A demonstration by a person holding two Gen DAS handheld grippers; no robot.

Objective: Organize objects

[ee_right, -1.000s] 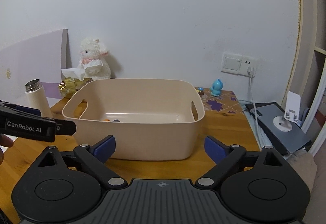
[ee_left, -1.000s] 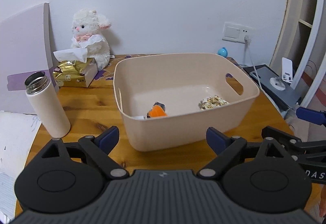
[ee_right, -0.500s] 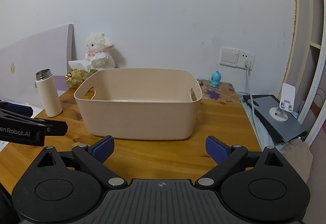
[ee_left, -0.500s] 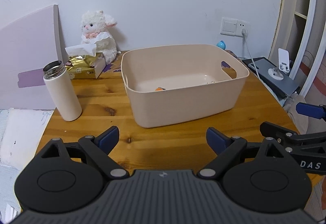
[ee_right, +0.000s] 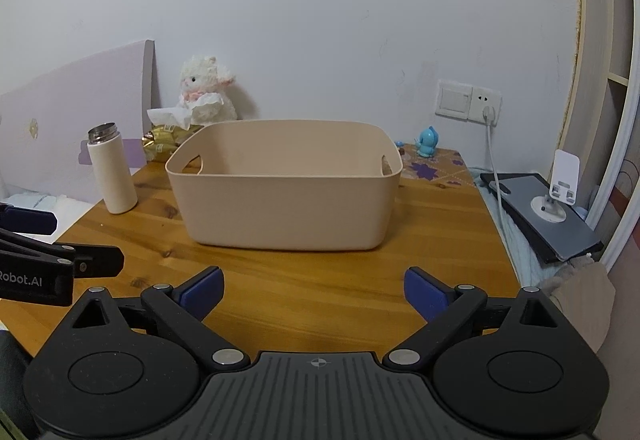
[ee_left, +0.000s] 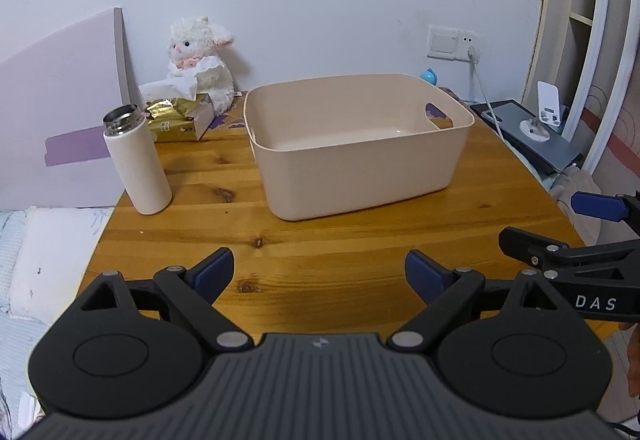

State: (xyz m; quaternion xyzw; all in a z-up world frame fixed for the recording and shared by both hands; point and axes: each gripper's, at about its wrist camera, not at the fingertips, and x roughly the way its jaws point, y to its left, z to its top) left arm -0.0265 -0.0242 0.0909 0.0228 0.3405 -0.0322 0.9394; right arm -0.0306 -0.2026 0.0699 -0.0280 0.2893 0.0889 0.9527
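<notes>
Both grippers, left gripper (ee_left: 319,270) and right gripper (ee_right: 312,288), are drawn back from the bin (ee_left: 356,148) at frame centre; both are spread, nothing held.

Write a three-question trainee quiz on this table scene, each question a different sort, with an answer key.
1. True or false: the white bottle lies on its side.
2. What stands directly behind the tissue pack? A) plush lamb B) blue figurine C) beige bin
3. Fill in: both the left gripper and the right gripper have their jaws ____.

Key: 1 false, it stands upright on the table; 2 A; 3 open, holding nothing.
</notes>
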